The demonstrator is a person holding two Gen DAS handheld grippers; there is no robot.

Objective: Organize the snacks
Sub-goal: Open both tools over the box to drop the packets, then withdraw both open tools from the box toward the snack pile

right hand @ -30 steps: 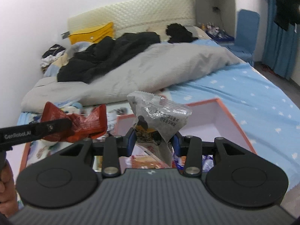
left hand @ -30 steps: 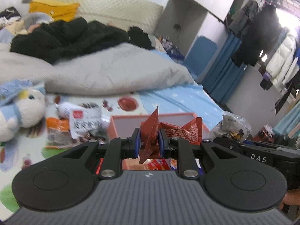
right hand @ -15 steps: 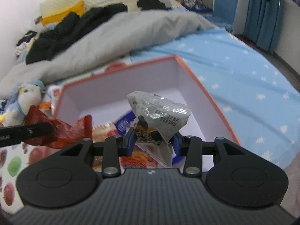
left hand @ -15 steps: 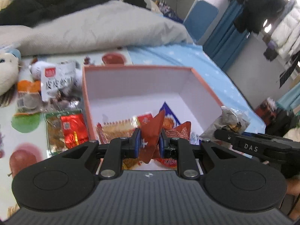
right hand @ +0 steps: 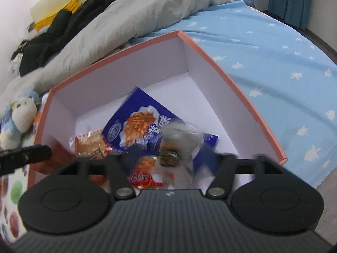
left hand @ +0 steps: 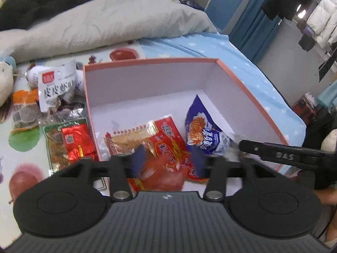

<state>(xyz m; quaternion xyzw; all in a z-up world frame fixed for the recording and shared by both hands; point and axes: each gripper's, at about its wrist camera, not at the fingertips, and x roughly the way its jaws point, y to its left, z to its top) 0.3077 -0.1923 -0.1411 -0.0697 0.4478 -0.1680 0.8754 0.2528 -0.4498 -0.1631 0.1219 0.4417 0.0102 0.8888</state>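
Over the box (left hand: 147,80) in the left wrist view, your left claw (left hand: 167,163) has just been opening; its jaws stand apart with the blurred red packet (left hand: 160,175) loose between them. In the right wrist view, your right claw (right hand: 170,162) has likewise just spread, the clear packet (right hand: 179,145) dropping free above the blue bag (right hand: 134,126).

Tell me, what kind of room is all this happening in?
Most likely a bedroom: the snack box sits on a bed with a blue star-print sheet, a rumpled grey duvet lies behind it, and coats hang nearby.
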